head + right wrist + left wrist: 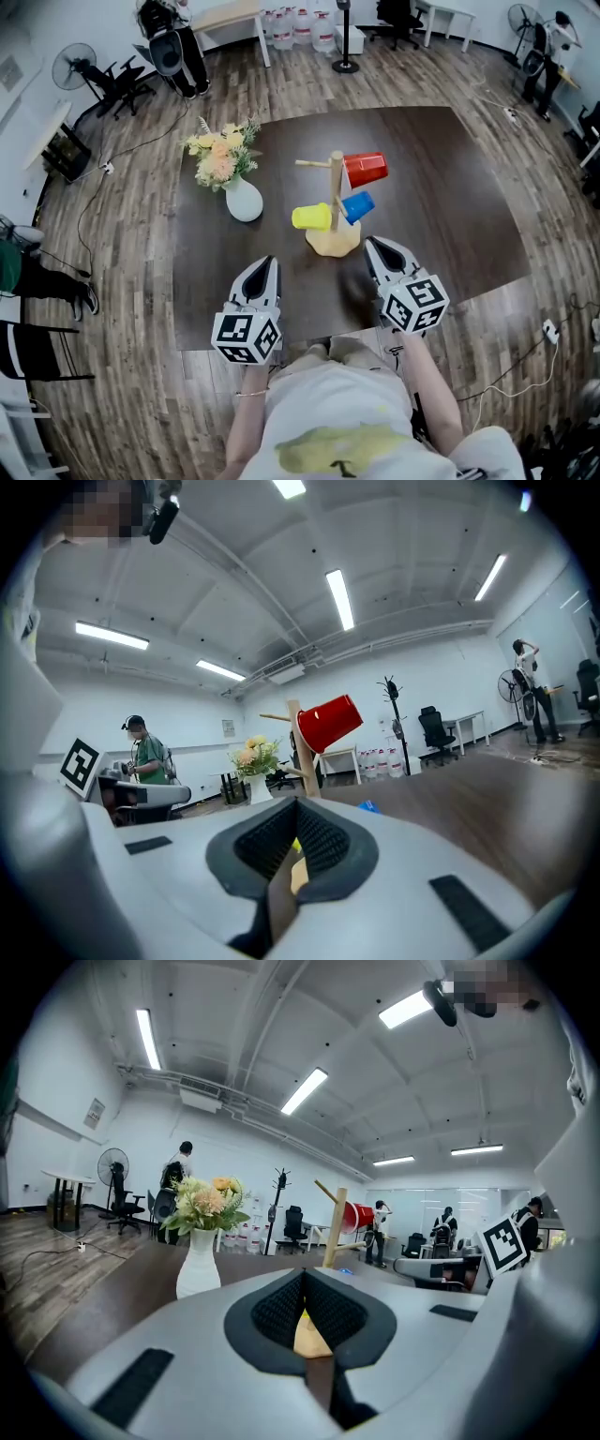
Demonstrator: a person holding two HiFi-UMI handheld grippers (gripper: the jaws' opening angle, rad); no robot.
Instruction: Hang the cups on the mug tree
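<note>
The left tool (266, 266) has its jaws together and holds nothing; the right tool (376, 247) is likewise closed and empty; both hover over the near part of the tabletop (450, 206), tips towards the tree (335, 192).

All three cups are on the tree, which stands mid-tabletop: the red cup (366, 169) high on the right, the blue cup (357, 206) lower on the right, the yellow cup (311, 217) low on the left; no loose cup shows on the tabletop, so the task appears finished.

Hazards from here, as judged:
- The right tool sits just beside the base (333, 242); a forward push would likely tip the tree or shake the cups off.
- The red cup hangs tilted; a jolt to the tree could slide it off.
- The vase (244, 201) stands near the tree on the left; a sideways sweep of the left tool could topple it.
</note>
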